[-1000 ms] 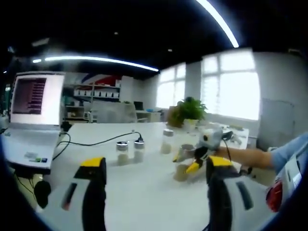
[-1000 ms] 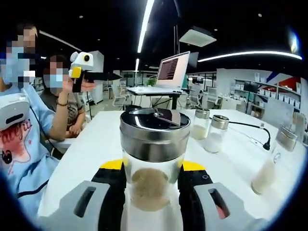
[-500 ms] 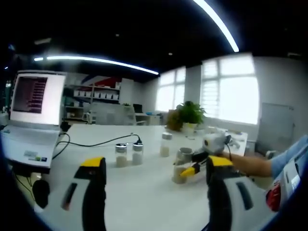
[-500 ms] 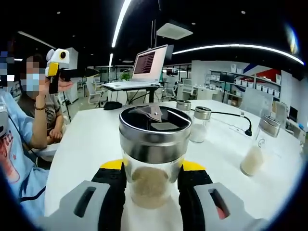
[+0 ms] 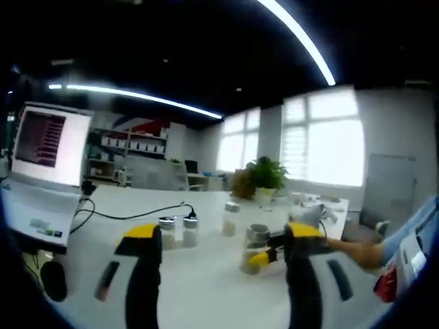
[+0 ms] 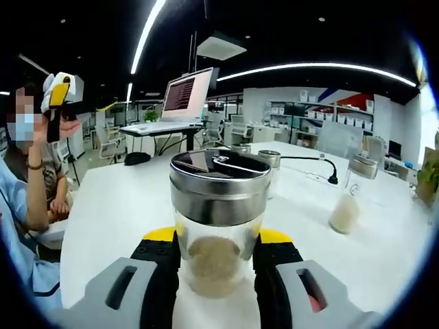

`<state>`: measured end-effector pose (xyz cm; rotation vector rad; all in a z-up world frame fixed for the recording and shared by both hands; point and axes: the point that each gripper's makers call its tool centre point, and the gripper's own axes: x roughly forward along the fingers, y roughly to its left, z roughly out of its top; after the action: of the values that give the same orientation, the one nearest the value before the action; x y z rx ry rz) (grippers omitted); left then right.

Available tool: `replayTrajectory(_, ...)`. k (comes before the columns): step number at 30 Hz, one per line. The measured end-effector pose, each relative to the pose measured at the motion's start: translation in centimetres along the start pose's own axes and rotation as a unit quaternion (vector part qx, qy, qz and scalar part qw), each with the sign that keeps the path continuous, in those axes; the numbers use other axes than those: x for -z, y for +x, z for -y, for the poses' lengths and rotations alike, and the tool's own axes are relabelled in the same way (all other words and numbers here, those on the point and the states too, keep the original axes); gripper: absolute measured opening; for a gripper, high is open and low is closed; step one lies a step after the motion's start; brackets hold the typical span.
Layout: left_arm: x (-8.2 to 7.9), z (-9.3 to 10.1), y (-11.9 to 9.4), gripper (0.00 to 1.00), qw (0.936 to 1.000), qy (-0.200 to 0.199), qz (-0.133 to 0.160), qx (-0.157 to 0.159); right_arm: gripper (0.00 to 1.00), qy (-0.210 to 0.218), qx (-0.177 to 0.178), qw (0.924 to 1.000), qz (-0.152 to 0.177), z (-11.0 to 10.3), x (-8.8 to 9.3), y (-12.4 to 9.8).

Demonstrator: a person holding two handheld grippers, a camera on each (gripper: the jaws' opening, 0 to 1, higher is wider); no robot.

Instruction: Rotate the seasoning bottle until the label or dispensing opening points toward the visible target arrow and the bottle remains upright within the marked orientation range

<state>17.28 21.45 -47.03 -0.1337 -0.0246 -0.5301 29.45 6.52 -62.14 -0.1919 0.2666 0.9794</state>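
A glass seasoning bottle (image 6: 218, 199) with a steel lid and tan powder stands upright on the white table (image 6: 110, 219). My right gripper (image 6: 217, 241) is shut on its glass body, one yellow-tipped jaw on each side. In the left gripper view the same bottle (image 5: 252, 247) stands right of centre with the right gripper (image 5: 260, 258) clamped on it and a person's hand behind. My left gripper (image 5: 221, 233) is open and holds nothing, well short of the bottle. A hand holds the left gripper (image 6: 58, 103) up at the far left.
Three other shakers (image 5: 167, 232) (image 5: 188, 229) (image 5: 230, 218) stand in a row beyond, one with pale powder (image 6: 343, 205). A laptop (image 5: 41, 164) sits at the table's left end, with a black cable (image 5: 137, 209), a mouse (image 6: 137, 157) and a potted plant (image 5: 260, 179) nearby.
My right gripper has swung round with the bottle still clamped, so the room slides left in its view. The left gripper stays open, its view barely shifted.
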Motion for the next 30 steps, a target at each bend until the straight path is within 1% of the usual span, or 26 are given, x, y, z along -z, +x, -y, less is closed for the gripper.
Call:
replayTrajectory(3, 0.15, 0.08, -0.03, 0.78, 1.0000, 0.007, -0.006, 0.000, 0.41, 0.008, 0.024, 0.9997, -0.001, 0.18, 0.01, -0.05)
replayTrajectory(7, 0.45, -0.06, 0.17, 0.79, 0.9999, 0.006, -0.013, -0.001, 0.41, 0.015, 0.049, 0.9987, 0.002, 0.14, 0.07, -0.18)
replayTrajectory(9, 0.66, -0.09, 0.22, 0.82, 0.9998, 0.005, -0.017, -0.003, 0.41, 0.018, 0.067, 0.9976, 0.007, 0.16, 0.08, -0.24)
replayTrajectory(12, 0.67, -0.14, 0.21, 0.86, 0.9998, 0.006, -0.018, -0.005, 0.41, 0.023, 0.084, 0.9962, 0.013, 0.23, 0.09, -0.25)
replayTrajectory(22, 0.79, -0.48, 0.01, 0.87, 0.9996, 0.008, -0.024, -0.010, 0.41, 0.032, 0.125, 0.9914, 0.021, 0.60, 0.09, -0.12)
replayTrajectory(30, 0.55, -0.81, -0.13, 0.86, 0.9997, 0.005, -0.017, -0.017, 0.41, 0.037, 0.132, 0.9901, 0.030, 0.76, 0.08, -0.17)
